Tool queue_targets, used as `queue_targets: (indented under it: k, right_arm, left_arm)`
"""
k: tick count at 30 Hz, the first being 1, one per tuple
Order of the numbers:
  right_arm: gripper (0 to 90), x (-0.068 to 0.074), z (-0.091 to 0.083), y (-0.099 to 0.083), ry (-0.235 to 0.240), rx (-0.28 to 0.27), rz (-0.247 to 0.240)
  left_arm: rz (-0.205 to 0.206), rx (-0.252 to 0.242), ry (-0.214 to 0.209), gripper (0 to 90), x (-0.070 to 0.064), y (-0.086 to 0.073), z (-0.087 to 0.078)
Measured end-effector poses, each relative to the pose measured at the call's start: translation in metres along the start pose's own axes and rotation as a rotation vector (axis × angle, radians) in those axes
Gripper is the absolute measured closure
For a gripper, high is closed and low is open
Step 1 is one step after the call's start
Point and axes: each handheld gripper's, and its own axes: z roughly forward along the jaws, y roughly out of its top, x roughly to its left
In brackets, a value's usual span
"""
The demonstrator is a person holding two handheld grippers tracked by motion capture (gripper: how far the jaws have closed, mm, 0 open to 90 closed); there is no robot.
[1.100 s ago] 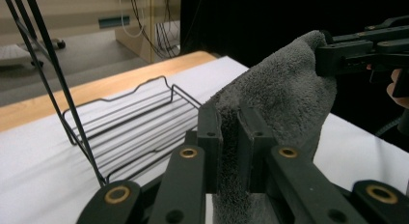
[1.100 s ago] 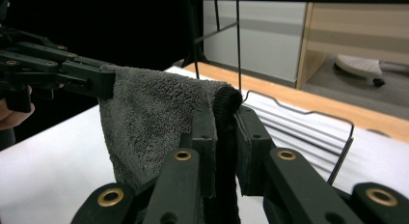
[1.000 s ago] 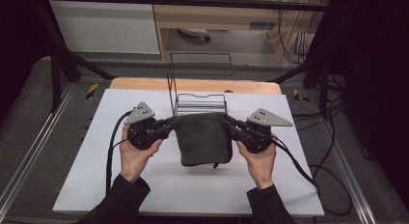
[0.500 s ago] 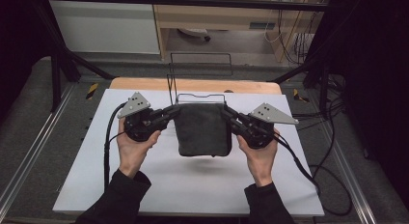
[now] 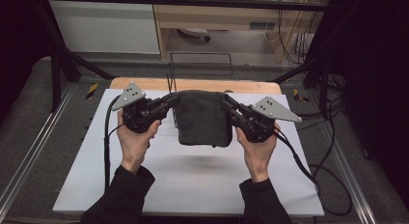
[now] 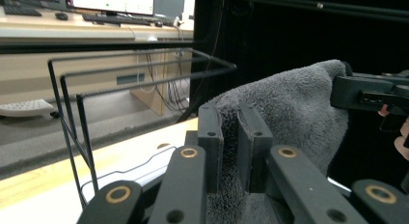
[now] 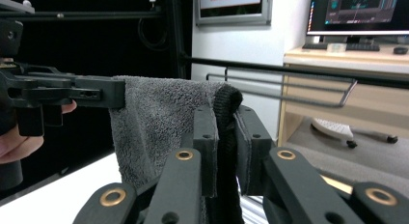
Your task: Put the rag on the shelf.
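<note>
Above the white table, near its far edge: a folded dark grey towel, lifted clear of the surface and hanging between the two grippers, with a soft shadow on the tabletop below it; left gripper clamped on the towel's upper left corner, right gripper clamped on the upper right corner, both held level with each other and angled inward; in the left gripper view, jaws pinched onto a fold of the fluffy cloth, the other gripper's black jaw gripping the far corner at the right; in the right gripper view, jaws closed on the thick hemmed edge of the towel, the other gripper biting the opposite corner at the left; just behind the towel, a black wire rack standing upright at the back of the table, its thin bars close beside the cloth, not seen touching it; cables trailing from each gripper down across the table and off its sides
</note>
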Motion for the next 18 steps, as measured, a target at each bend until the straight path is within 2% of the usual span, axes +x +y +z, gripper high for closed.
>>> queue_targets:
  k: [9,18]
  right_arm:
    - [81.3,0.005,0.008,0.02,-0.023,-0.08,-0.019]
    - [81.4,0.005,0.017,0.04,-0.038,-0.127,-0.028]
  left_arm:
    - [-0.004,-0.087,0.015,81.3,0.005,0.019,-0.002]
    - [0.0,-0.15,0.028,81.3,0.009,0.036,-0.001]
